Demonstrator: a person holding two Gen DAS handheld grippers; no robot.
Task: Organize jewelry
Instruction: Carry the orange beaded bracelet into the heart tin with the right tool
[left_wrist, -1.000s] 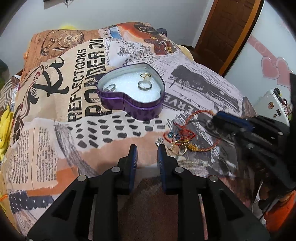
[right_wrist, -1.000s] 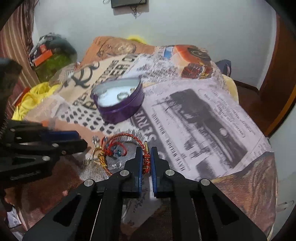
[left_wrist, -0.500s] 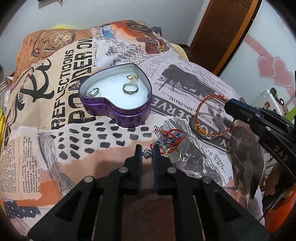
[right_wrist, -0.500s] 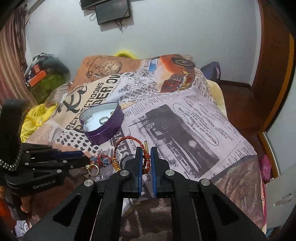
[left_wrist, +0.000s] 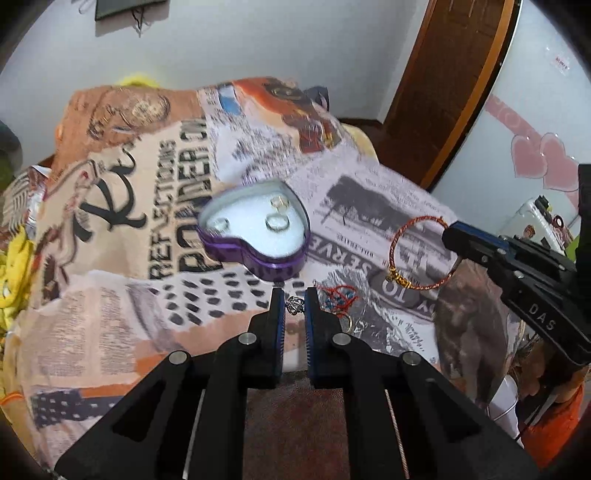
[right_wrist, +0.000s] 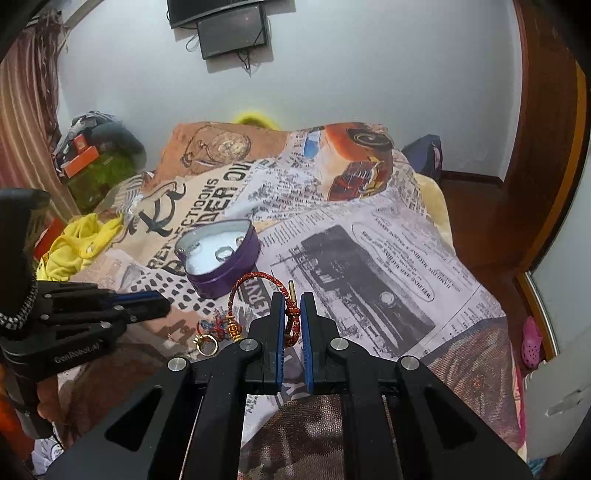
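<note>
My left gripper (left_wrist: 294, 304) is shut on a small silver jewel (left_wrist: 295, 305), held just above the bedspread. In the left wrist view my right gripper (left_wrist: 448, 234) comes in from the right, shut on a red-and-gold braided bracelet (left_wrist: 397, 254) that hangs in the air. The right wrist view shows the same bracelet (right_wrist: 258, 277) pinched in the right gripper (right_wrist: 291, 306), with the left gripper (right_wrist: 162, 302) at the left. An open purple heart tin (left_wrist: 266, 264) (right_wrist: 229, 275) lies further back, with three rings (left_wrist: 275, 222) on its white lining.
A tangle of red thread jewelry (left_wrist: 340, 297) and a gold ring (right_wrist: 207, 344) lie on the printed bedspread (left_wrist: 122, 236) near the front. A wooden door (left_wrist: 443, 92) stands at the right. Yellow cloth (right_wrist: 77, 247) and bags sit at the left.
My left gripper closed on the silver jewel and lifted it. The right gripper rose with the bracelet, pulling it away from the pile.
</note>
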